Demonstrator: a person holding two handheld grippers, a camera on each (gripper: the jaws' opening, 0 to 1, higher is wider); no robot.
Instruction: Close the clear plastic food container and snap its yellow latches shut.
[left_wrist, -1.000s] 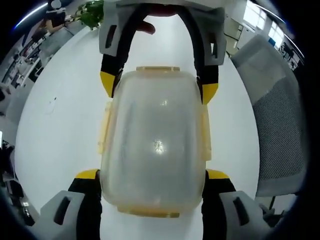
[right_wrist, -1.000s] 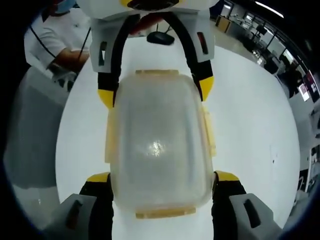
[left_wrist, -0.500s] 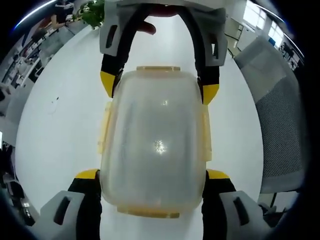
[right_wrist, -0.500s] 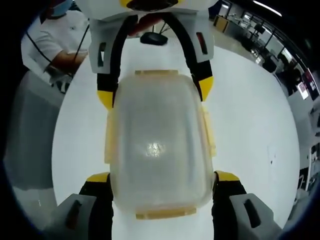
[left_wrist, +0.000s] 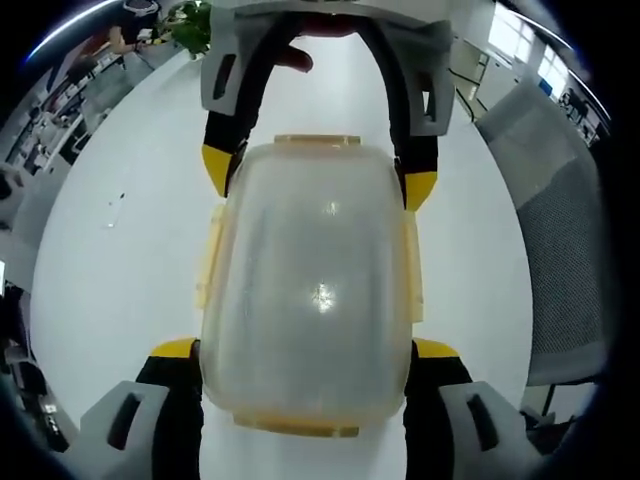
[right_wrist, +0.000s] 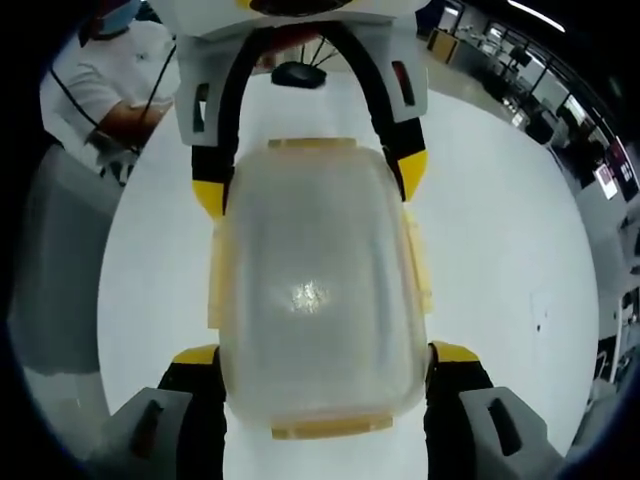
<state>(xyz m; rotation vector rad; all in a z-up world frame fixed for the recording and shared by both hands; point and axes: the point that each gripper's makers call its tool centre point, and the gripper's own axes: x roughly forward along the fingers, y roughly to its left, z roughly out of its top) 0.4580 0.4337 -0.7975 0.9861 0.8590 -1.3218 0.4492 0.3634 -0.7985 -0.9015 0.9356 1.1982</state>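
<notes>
Container (left_wrist: 310, 300) with lid on rests on white desk (left_wrist: 110, 280); left gripper (left_wrist: 305, 350) and right gripper (right_wrist: 320, 352) jaws clamp its opposite ends.

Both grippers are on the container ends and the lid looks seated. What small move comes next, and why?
Probably press one side latch flat. The lid sits on the clear container, held between the left gripper and right gripper, but the yellow side latches seem to flare outward, apparently unsnapped.

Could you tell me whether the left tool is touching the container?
Touching. In the left gripper view, the left tool has its yellow-tipped jaws pressed against both sides of the container, no gap visible.
</notes>
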